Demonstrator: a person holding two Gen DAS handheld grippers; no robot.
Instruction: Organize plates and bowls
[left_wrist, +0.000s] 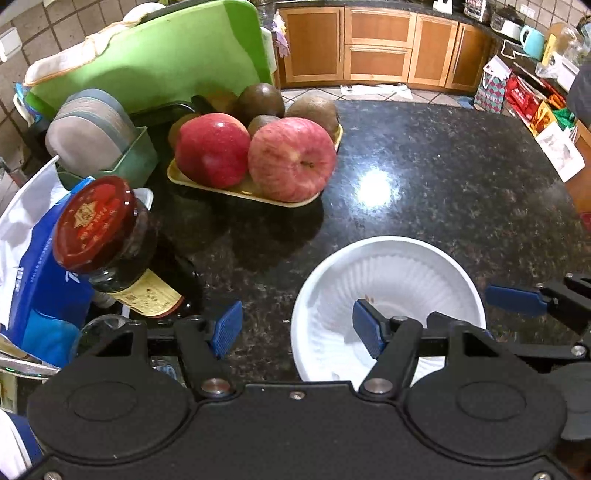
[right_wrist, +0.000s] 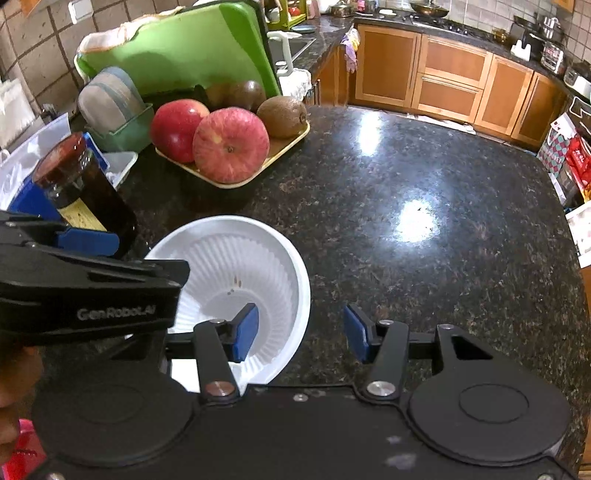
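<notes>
A white ribbed bowl (left_wrist: 391, 291) sits on the dark granite counter; it also shows in the right wrist view (right_wrist: 240, 266). My left gripper (left_wrist: 297, 330) is open, its jaws straddling the bowl's left rim: the right finger is over the inside, the left over the counter. My right gripper (right_wrist: 301, 332) is open, its jaws straddling the bowl's right rim. Neither pinches the rim. Grey plates (left_wrist: 88, 127) stand upright in a green rack (left_wrist: 138, 158) at the back left; they also show in the right wrist view (right_wrist: 107, 98).
A yellow tray (left_wrist: 236, 188) holds two apples (left_wrist: 291, 158) and kiwis. A red-lidded jar (left_wrist: 107, 232) stands at left beside a blue bag (left_wrist: 40, 273). A green cutting board (left_wrist: 159, 55) leans behind the rack. Granite counter (left_wrist: 443, 184) stretches right.
</notes>
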